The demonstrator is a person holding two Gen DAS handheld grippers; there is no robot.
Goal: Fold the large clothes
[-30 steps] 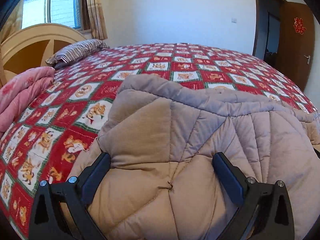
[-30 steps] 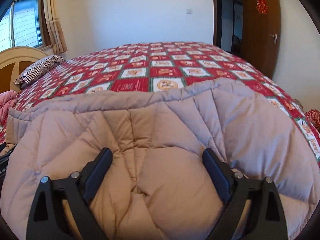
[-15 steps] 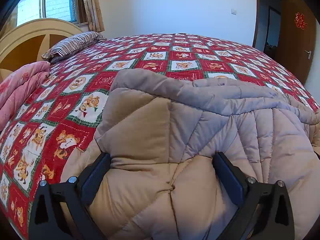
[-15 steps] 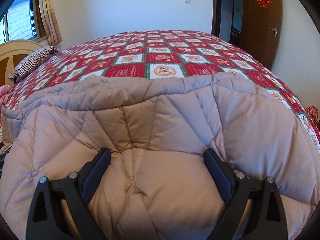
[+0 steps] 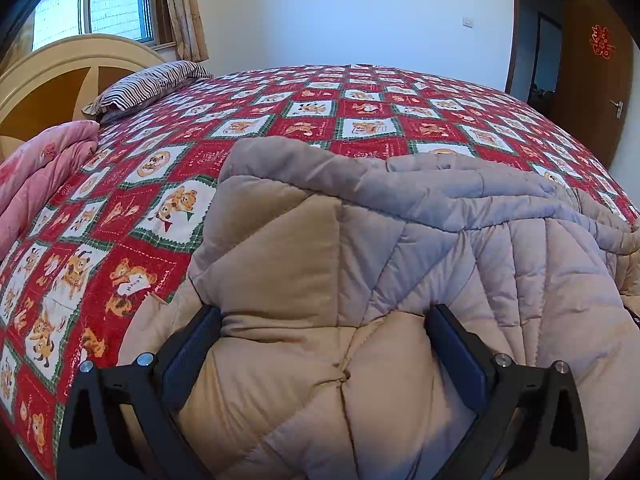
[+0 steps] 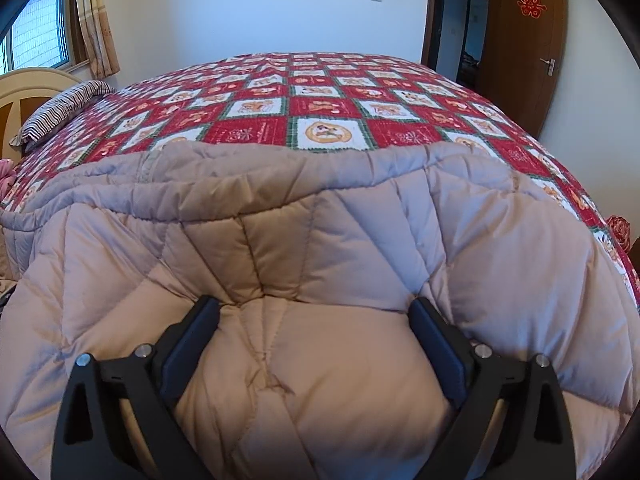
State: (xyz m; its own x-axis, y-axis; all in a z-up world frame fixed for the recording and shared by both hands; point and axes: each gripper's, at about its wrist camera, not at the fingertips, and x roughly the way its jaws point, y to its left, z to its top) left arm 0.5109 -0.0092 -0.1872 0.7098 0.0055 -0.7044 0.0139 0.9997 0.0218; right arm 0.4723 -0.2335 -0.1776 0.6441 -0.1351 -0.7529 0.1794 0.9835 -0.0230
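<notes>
A thick beige-grey quilt (image 5: 440, 248) lies doubled over on the near part of the bed, and its folded edge (image 6: 320, 168) runs across the red patterned cover. My left gripper (image 5: 324, 320) has a puffy bunch of the quilt bulging between its two black fingers (image 5: 192, 344), near the quilt's left end. My right gripper (image 6: 314, 312) holds a similar bunch of the quilt (image 6: 320, 240) toward its right end. The fabric puckers at the pads of both. What lies under the bunches is hidden.
The bed's red, white and green patchwork cover (image 5: 320, 120) stretches beyond the quilt. A striped pillow (image 5: 148, 84) and a curved wooden headboard (image 5: 60, 68) are at far left, with a pink blanket (image 5: 40, 176) beside them. A brown door (image 6: 524, 40) stands at far right.
Both grippers have moved a little forward over the bed with the quilt still in them. More of the far wall shows above the bed, and the fingers' spread is the same.
</notes>
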